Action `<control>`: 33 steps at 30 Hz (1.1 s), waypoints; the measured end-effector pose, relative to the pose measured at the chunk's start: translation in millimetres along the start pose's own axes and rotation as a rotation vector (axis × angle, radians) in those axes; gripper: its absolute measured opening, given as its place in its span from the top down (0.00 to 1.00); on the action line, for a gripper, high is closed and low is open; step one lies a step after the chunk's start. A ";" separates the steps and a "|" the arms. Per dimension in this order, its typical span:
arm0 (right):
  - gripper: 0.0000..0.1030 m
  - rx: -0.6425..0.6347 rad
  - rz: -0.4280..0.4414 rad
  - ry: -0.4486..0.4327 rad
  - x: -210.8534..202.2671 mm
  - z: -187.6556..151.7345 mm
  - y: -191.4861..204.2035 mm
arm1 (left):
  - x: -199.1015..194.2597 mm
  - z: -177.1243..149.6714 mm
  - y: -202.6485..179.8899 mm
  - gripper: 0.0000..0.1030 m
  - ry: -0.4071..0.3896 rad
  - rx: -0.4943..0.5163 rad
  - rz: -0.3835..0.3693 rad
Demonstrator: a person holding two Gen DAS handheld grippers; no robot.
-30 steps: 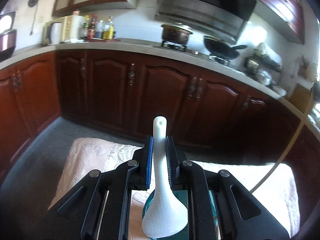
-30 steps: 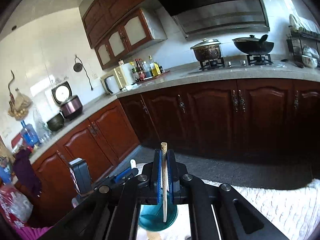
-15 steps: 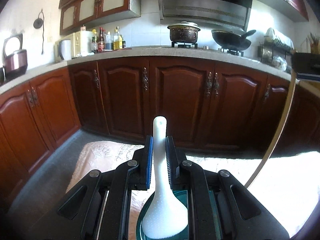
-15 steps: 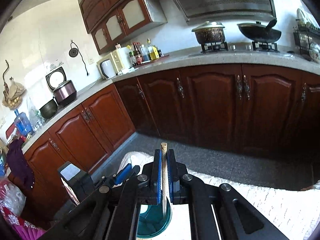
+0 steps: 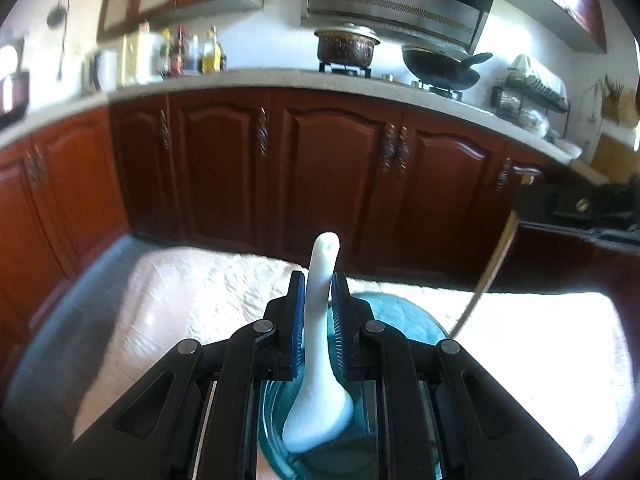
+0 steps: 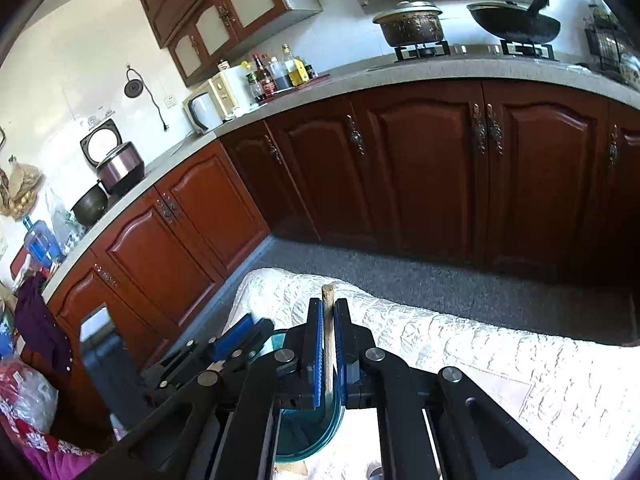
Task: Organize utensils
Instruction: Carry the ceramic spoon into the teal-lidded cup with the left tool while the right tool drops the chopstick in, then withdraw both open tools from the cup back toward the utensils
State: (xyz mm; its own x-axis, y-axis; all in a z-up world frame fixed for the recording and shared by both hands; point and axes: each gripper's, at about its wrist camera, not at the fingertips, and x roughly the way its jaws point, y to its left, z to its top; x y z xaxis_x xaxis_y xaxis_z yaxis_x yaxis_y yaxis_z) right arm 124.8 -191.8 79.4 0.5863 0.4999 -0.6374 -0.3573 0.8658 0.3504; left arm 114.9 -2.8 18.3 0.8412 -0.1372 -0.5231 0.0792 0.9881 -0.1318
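My left gripper (image 5: 317,285) is shut on the handle of a white plastic rice paddle (image 5: 320,368). The paddle's blade hangs down inside a teal glass container (image 5: 404,320) that stands on the table right under the gripper. My right gripper (image 6: 327,309) is shut on a thin wooden utensil handle (image 6: 328,344), held upright just right of the teal container (image 6: 308,436). The same wooden stick (image 5: 490,276) and the right gripper's body (image 5: 580,208) show at the right of the left wrist view. The left gripper (image 6: 224,350) shows at the left of the right wrist view.
A table with a pale embroidered cloth (image 5: 192,296) (image 6: 460,344) carries the container. Dark wooden kitchen cabinets (image 5: 320,168) run behind it, across a grey floor (image 6: 400,264). A pot (image 5: 346,46) and a wok (image 5: 440,66) sit on the stove.
Both grippers have sunk toward the table with their utensils. The paddle's blade has gone deeper into the teal container. The right gripper has come closer to the container.
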 end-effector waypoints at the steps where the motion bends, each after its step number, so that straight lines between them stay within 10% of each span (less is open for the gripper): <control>1: 0.95 0.007 0.003 0.002 0.9 0.2 -0.7 | -0.8 0.5 4.4 0.88 0.017 -0.019 -0.014; 19: 0.77 0.042 -0.001 0.006 -30.7 -18.1 0.9 | -53.7 1.4 14.2 0.62 0.038 -0.049 -0.102; 33: 0.68 0.075 -0.103 0.094 -73.9 -110.2 -16.6 | -91.8 -41.6 0.3 0.51 0.137 0.000 -0.143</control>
State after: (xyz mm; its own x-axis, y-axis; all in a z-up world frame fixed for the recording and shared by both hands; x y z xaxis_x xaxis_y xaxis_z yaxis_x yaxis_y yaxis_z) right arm 7.3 -245.5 45.1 0.5455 0.4070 -0.7326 -0.2416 0.9134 0.3275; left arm 15.4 7.2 31.2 0.7405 -0.2848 -0.6087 0.1933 0.9577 -0.2130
